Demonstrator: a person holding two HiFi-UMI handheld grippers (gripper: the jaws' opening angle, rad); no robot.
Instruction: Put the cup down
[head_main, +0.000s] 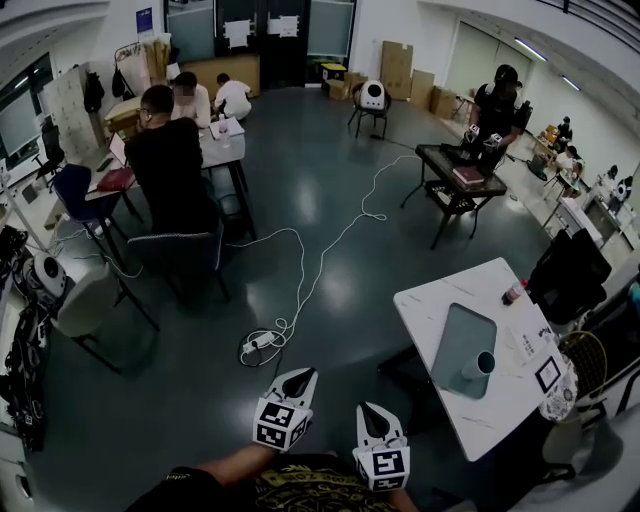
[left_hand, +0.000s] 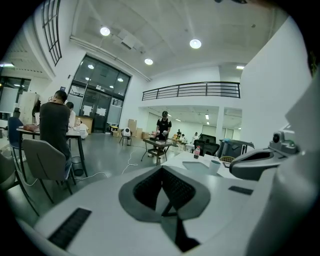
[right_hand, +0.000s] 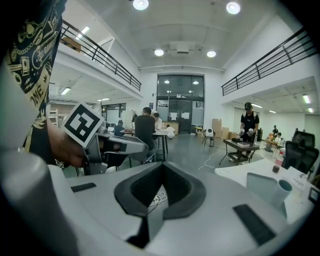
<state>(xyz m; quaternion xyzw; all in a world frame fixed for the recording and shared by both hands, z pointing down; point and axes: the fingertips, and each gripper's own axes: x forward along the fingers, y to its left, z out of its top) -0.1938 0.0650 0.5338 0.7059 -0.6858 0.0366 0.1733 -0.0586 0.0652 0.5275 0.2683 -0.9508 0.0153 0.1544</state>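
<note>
The cup (head_main: 480, 365) is pale with a dark inside and stands upright on a grey mat (head_main: 455, 340) on the white table (head_main: 440, 295) at the right. It also shows in the left gripper view as the cup (left_hand: 215, 166) and in the right gripper view as the cup (right_hand: 281, 190). Both grippers are held low by the person's body, left of the table and well away from the cup. My left gripper (head_main: 298, 380) (left_hand: 162, 170) is shut with nothing in it. My right gripper (head_main: 368, 412) (right_hand: 162, 169) is shut and holds nothing either.
A red-capped bottle (head_main: 513, 292) and a marker card (head_main: 547, 374) are on the white table. White cables and a power strip (head_main: 262, 341) lie on the floor ahead. People sit at desks (head_main: 170, 160) at the left; another person stands at a dark table (head_main: 455, 165).
</note>
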